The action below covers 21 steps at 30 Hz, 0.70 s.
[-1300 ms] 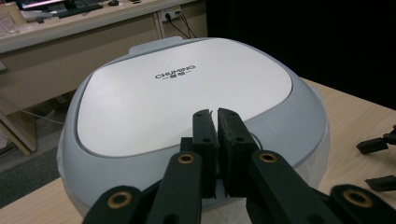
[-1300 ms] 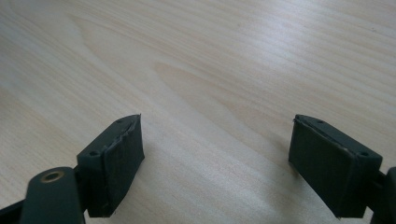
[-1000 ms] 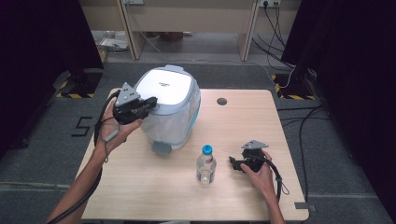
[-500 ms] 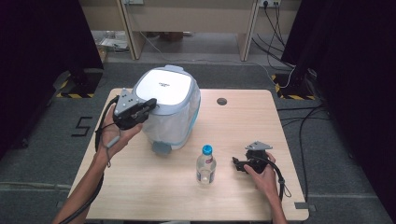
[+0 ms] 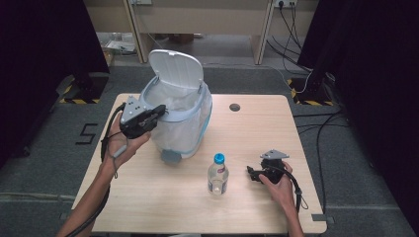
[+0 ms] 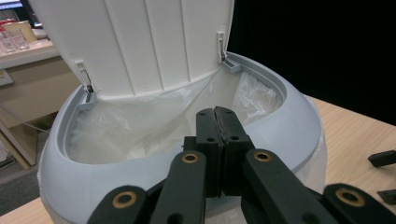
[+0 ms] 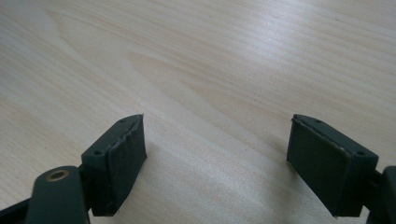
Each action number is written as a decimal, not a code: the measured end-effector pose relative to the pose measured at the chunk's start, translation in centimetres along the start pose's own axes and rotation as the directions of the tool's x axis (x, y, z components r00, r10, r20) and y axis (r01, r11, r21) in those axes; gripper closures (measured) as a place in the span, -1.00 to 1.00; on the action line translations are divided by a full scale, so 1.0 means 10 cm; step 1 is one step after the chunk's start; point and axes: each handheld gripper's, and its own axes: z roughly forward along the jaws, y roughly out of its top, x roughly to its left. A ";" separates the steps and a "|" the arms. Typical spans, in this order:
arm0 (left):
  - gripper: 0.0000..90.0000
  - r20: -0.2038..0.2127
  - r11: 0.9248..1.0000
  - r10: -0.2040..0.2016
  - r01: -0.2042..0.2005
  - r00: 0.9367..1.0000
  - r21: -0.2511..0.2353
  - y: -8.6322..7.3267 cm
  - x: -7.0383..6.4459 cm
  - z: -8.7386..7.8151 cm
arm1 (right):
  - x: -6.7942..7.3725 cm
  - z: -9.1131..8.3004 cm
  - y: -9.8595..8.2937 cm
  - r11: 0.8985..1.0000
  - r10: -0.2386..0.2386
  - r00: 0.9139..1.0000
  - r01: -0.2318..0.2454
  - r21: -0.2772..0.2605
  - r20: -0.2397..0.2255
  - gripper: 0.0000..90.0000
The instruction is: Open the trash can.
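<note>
1 table [image 5: 163, 207], light wood, bare grain under and between the right gripper's jaws in the right gripper view.

1 bin [image 5: 183, 123], pale blue-grey body, white liner [image 6: 154, 135] inside. Sits directly ahead of the left gripper [image 5: 157, 111]. 1 lid [image 5: 177, 68], white, hinged up at the far rim, standing open beyond the left jaw tips. Small grey pedal [image 5: 170, 157] at the bin's base, on the side facing the person.

2 grippers, one per hand. Left gripper: jaws pressed together, nothing between them, tips over the bin's near rim in the left gripper view [image 6: 217, 122]; touching the rim or just above it, can't tell. Right gripper [image 5: 254, 174]: jaws spread wide, empty, low over the table top, well apart from the bin.

1 bottle [image 5: 218, 174], clear with blue cap, upright, just beside the right gripper on its left side, between the two grippers but much nearer the right one.

1 small dark round hole [image 5: 234, 106] in the table, beyond the right gripper.
</note>
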 end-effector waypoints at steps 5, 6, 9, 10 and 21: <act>0.94 0.004 1.000 0.007 -0.007 1.000 0.005 0.03 0.02 0.00 | 0.00 -0.01 0.00 1.000 -0.002 1.000 0.002 -0.002 0.009 -0.56; 0.79 -0.012 1.000 0.021 -0.021 1.000 0.007 0.04 0.03 -0.01 | 0.00 -0.02 0.01 1.000 -0.007 1.000 0.007 -0.009 0.007 -0.56; 0.59 0.039 1.000 0.001 -0.001 0.999 0.008 0.04 0.03 -0.04 | 0.00 -0.08 0.02 0.999 0.019 1.000 -0.019 -0.045 -0.003 -0.56; 0.52 0.039 1.000 0.001 -0.001 0.999 0.008 0.04 0.03 -0.04 | 0.00 -0.08 0.02 0.999 0.019 1.000 -0.019 -0.045 -0.003 -0.56; 0.24 0.096 0.998 -0.047 0.050 0.994 -0.025 0.01 -0.03 -0.30 | 0.21 -0.32 0.06 0.990 -0.002 0.999 -0.003 -0.138 -0.033 -0.60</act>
